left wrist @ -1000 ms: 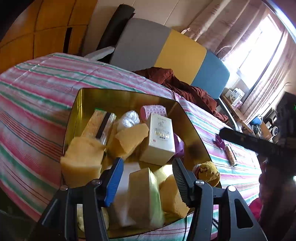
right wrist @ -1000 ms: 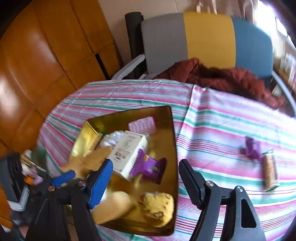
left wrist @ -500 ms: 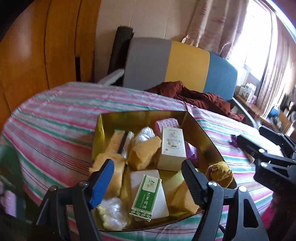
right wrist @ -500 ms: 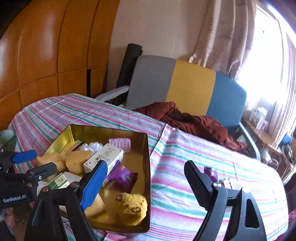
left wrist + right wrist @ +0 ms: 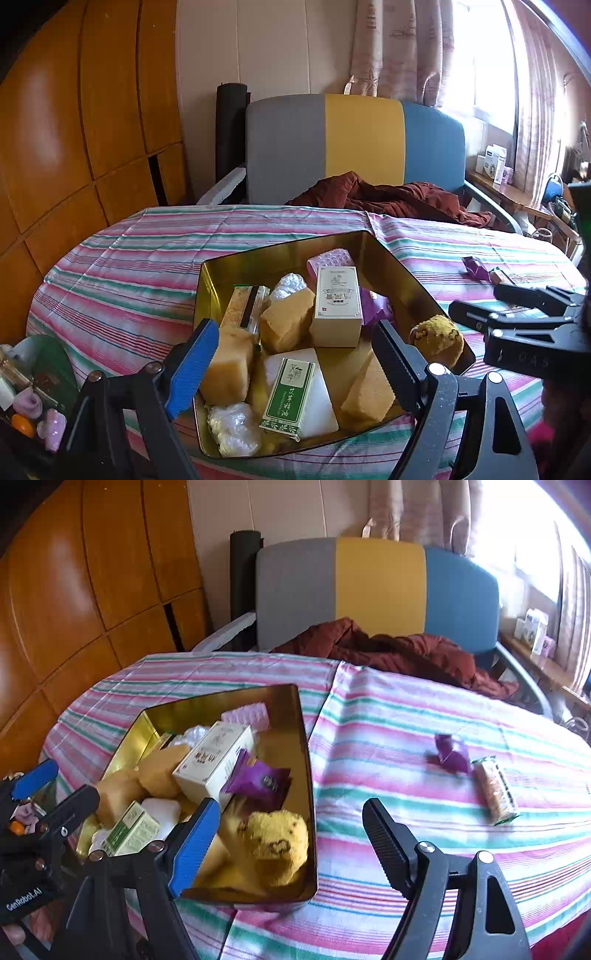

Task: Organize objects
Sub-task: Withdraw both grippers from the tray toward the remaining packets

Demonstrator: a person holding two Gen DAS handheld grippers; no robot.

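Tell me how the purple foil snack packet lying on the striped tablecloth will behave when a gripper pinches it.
The purple foil snack packet looks crumpled and puffy, so it will probably crush rather than hold its shape. Its glossy film may slip between the pads. It seems light, so a nudge would likely slide it across the striped tablecloth.

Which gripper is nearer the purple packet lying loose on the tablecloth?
Right. The right gripper is nearer the purple packet on the tablecloth; the left gripper hangs over the tin.
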